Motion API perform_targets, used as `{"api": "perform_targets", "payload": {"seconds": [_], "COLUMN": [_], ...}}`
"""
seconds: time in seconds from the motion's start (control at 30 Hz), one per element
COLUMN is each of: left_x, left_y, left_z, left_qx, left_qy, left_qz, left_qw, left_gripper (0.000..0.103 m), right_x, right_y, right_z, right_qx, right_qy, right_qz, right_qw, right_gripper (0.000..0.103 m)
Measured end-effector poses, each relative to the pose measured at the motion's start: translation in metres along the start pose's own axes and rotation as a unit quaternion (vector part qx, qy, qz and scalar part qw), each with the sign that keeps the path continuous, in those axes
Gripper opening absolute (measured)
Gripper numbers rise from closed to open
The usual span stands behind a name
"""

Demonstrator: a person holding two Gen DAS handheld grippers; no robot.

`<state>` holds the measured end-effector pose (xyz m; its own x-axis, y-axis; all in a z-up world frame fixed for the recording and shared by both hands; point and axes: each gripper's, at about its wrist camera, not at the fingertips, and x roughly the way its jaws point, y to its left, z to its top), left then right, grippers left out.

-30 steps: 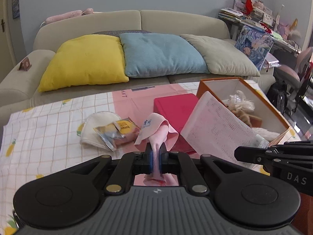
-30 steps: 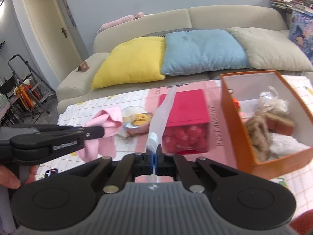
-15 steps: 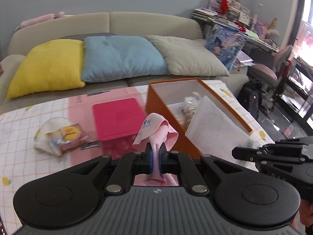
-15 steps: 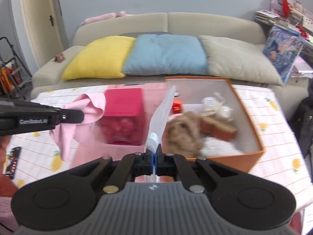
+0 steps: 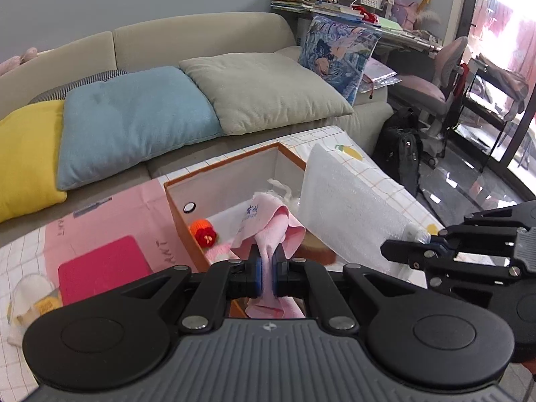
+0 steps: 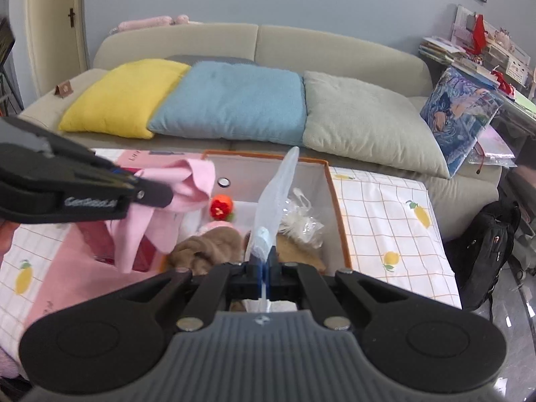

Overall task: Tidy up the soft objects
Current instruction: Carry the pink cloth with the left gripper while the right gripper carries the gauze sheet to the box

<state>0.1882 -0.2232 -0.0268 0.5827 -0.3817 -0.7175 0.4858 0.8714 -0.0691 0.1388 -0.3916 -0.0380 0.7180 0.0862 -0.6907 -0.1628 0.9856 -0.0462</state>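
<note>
My left gripper [image 5: 266,269] is shut on a pink cloth [image 5: 268,224] and holds it above the near left part of the open orange box [image 5: 174,197]. It also shows in the right wrist view [image 6: 152,196] with the cloth [image 6: 187,184] hanging from it. My right gripper [image 6: 267,274] is shut on a white foam sheet [image 6: 276,194], held edge-on over the box [image 6: 338,207]. The sheet [image 5: 348,214] stands over the box's right side. Inside lie a red-orange knitted piece [image 6: 221,208], a brown fuzzy item [image 6: 209,244] and a clear bag [image 6: 301,221].
A pink-red lidded container [image 5: 104,269] and a white pouch with a snack packet [image 5: 31,305] lie on the chequered tablecloth at left. A sofa with yellow [image 6: 124,97], blue [image 6: 231,100] and beige [image 6: 365,124] cushions stands behind. A black backpack [image 6: 489,251] sits on the floor at right.
Both grippers have swung right and forward with their loads. The pink cloth and foam sheet now hang over the orange box instead of beside the pink container.
</note>
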Motion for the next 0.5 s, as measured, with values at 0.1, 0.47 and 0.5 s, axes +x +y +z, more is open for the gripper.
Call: {"api": "perform_targets", "payload": {"seconds": [0.1,0.47,0.5], "left_x": [0.025,0.091,0.095], "left_y": [0.006,0.001,0.001], "left_z": [0.005,0.009,0.008], "left_qx": [-0.007,0.051,0.051], "left_qy": [0.017,0.062,0.067], "left_qz": [0.004,0.017,0.015], "left_qw": [0.9998,0.9966,0.9963], "left_gripper": [0.006,0.006,0.006], "right_x": [0.023,0.084,0.088], "right_y": [-0.007,-0.015,-0.015], "right_z": [0.003,0.000,-0.001], "right_qx": [0.003,0.019,0.018], "right_qy": [0.015,0.083,0.089], "right_qz": [0.001,-0.001,-0.001], "right_qw": [1.000,0.996,0.996], "right_gripper": [0.000,0.000,0.000]}}
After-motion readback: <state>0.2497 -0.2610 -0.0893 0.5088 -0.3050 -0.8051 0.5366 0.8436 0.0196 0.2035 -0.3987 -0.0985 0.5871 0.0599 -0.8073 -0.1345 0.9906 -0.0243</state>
